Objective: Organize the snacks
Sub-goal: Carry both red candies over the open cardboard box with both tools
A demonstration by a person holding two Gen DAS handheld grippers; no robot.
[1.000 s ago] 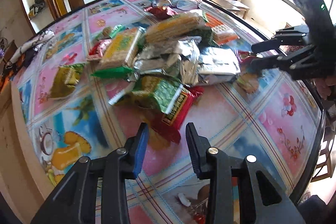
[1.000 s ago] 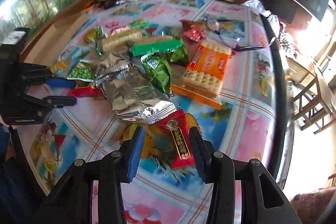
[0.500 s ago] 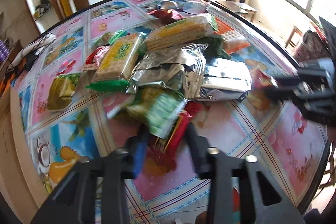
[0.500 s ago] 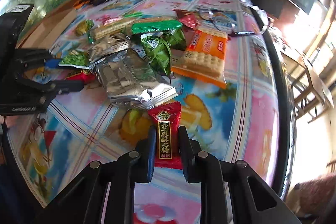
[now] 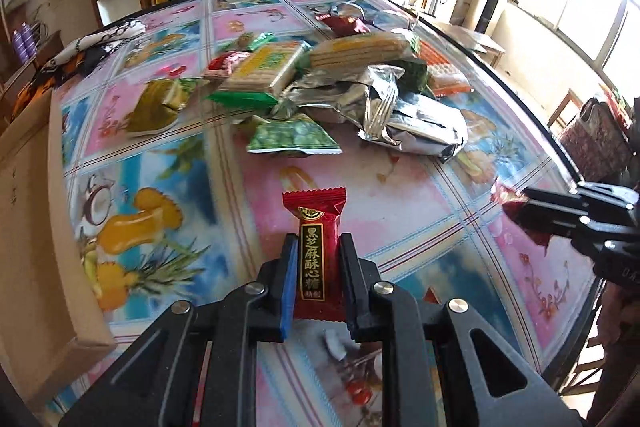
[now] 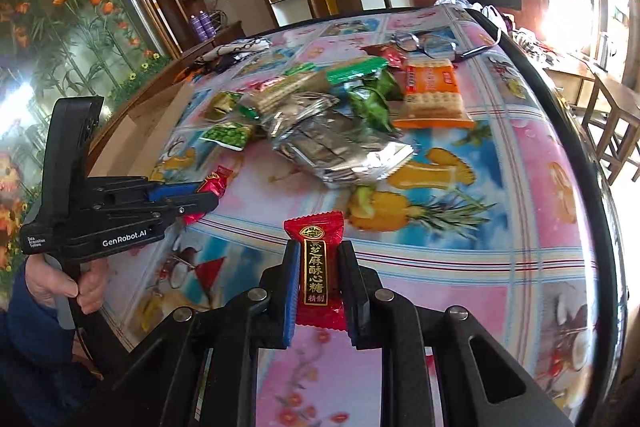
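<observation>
Each tool grips a red candy: left tool (image 5: 314, 267) and right tool (image 6: 318, 271), long axis along the fingers; box (image 5: 32, 187) lies nearer the left hand.

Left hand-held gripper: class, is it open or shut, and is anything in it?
Shut. The left hand-held gripper has both fingers pressed against a red candy packet, lifted off the table.
</observation>
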